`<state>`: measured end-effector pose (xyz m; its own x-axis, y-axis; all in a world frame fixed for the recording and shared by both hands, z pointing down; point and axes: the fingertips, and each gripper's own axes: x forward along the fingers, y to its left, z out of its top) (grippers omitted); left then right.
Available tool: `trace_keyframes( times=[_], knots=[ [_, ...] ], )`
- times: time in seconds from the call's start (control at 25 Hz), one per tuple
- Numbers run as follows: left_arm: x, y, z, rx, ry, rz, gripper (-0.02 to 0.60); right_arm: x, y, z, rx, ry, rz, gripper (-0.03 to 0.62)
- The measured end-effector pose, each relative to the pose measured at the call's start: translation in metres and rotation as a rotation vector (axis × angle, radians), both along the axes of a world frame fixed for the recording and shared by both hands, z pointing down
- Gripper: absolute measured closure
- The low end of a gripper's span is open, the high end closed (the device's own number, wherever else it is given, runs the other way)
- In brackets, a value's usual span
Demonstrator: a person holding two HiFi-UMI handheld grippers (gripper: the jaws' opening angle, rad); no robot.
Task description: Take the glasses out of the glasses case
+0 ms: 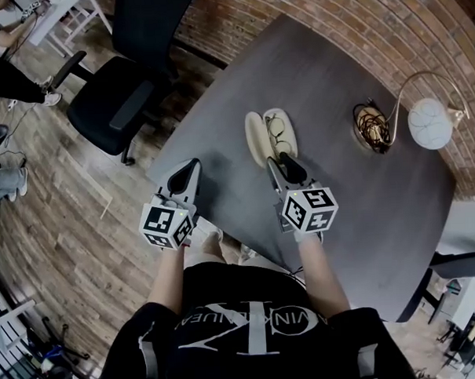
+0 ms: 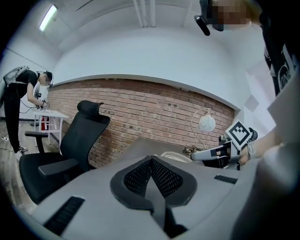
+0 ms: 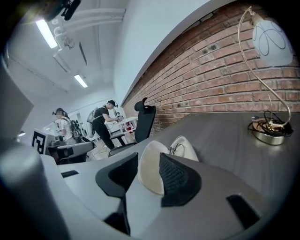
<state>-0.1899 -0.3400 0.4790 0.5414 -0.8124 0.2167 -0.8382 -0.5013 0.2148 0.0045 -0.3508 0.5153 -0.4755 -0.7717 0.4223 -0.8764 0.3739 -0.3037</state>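
Note:
A cream glasses case point(image 1: 256, 138) lies open on the dark table point(image 1: 364, 203), its two halves side by side. The glasses point(image 1: 277, 129) rest in the right half. My right gripper point(image 1: 283, 161) is open at the case's near end. In the right gripper view the empty half of the case point(image 3: 151, 171) shows between the jaws, with the glasses point(image 3: 177, 150) just beyond. My left gripper point(image 1: 191, 165) is shut on nothing and hovers near the table's left edge, apart from the case. The left gripper view shows its jaws met at the tip point(image 2: 151, 161).
A dish of tangled cables point(image 1: 371, 126) and a white globe lamp point(image 1: 429, 123) stand at the table's far right. A black office chair point(image 1: 119, 88) sits off the table's left corner. A brick wall point(image 1: 332, 16) runs behind. People work in the background.

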Motion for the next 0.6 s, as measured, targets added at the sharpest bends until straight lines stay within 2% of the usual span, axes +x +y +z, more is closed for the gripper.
trace_keyframes(
  times=[0.28, 0.6],
  knots=[
    [-0.005, -0.022, 0.006, -0.010, 0.000, 0.015, 0.566, -0.006, -0.027, 0.016, -0.048, 0.051, 0.036, 0.450],
    [-0.007, -0.039, 0.015, -0.028, 0.008, 0.036, 0.566, -0.007, -0.051, 0.048, -0.144, 0.314, 0.022, 0.451]
  ],
)
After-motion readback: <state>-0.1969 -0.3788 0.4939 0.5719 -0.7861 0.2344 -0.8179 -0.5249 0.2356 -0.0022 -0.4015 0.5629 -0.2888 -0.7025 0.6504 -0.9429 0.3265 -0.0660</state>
